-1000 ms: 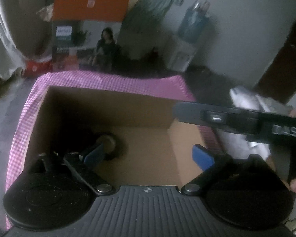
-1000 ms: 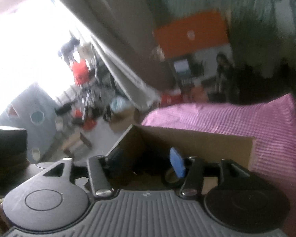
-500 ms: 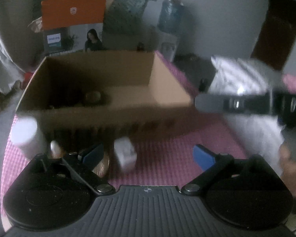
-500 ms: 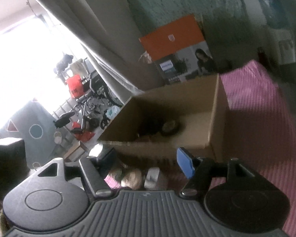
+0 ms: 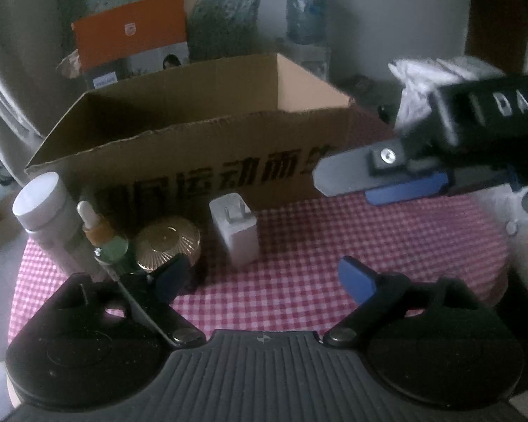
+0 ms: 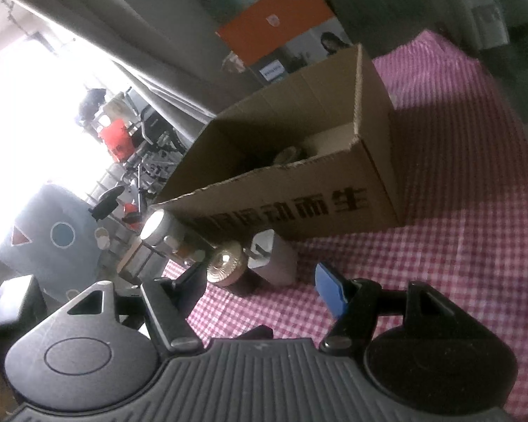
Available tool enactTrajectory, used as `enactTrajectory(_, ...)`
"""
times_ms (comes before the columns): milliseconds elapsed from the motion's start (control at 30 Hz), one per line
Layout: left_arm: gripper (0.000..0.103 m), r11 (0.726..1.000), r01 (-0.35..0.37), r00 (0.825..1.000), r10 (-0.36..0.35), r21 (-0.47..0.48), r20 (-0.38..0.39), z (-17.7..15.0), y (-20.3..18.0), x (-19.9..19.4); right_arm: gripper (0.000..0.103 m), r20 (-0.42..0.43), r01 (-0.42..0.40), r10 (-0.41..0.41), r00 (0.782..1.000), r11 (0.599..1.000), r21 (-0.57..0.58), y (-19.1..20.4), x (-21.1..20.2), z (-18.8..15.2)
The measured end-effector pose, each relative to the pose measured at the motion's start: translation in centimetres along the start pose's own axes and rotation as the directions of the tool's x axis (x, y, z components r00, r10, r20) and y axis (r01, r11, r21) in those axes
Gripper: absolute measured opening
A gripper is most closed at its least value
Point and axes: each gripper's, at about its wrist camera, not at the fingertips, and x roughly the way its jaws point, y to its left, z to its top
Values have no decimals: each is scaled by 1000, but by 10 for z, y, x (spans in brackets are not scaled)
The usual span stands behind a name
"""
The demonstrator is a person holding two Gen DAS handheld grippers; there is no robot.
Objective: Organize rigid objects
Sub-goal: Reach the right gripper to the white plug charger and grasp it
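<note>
A checked cloth point(image 5: 299, 246) is spread under an open box point(image 5: 200, 130). Lined up before its printed wall are a white jar point(image 5: 49, 218), a gold lid point(image 5: 167, 242), a charger point(image 5: 236, 228) and a dropper bottle point(image 5: 95, 225). The left gripper point(image 5: 264, 277) is closing on nothing; the right gripper point(image 6: 264, 281) is spread, empty.

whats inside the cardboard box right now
In the right wrist view, over the torn front rim of the cardboard box, one round, gold-toned object shows near its right end. The front wall covers the rest of the floor, so anything else inside is hidden.
</note>
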Motion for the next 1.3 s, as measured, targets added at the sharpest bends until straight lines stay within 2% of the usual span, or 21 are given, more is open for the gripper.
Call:
enactTrajectory(133, 78, 1000, 6, 1000, -6, -4, 2, -4, -2, 6, 71, -18, 4, -3, 1000, 1000, 31, -9, 13, 2)
enactTrajectory(200, 70, 1000, 17, 1000, -17, -22, 1, -6, -1, 10, 71, -31, 3, -2, 1000, 999, 46, -13, 21, 5)
enactTrajectory(367, 61, 999, 18, 1000, -18, -35, 4, -4, 5, 18, 69, -44, -7, 11, 999, 996, 83, -20, 37, 10)
enactTrajectory(667, 54, 999, 34, 999, -34, -39, 12, 2, 11, 33, 56, -65, -24, 33, 997, 992, 128, -24, 69, 21)
enactTrajectory(1000, 45, 998, 30, 1000, -31, -50, -7, 7, 17, 48, 50, -99, -22, 38, 994, 987, 159, -29, 91, 21)
enactTrajectory(1067, 44, 998, 34, 999, -35, -49, -4, 9, 18, 51, 46, -105, -28, 46, 993, 986, 167, -31, 96, 23)
enactTrajectory(1300, 42, 998, 44, 999, -45, -50, -17, 15, 17, 57, 43, -103, -24, 43, 994, 983, 182, -30, 97, 20)
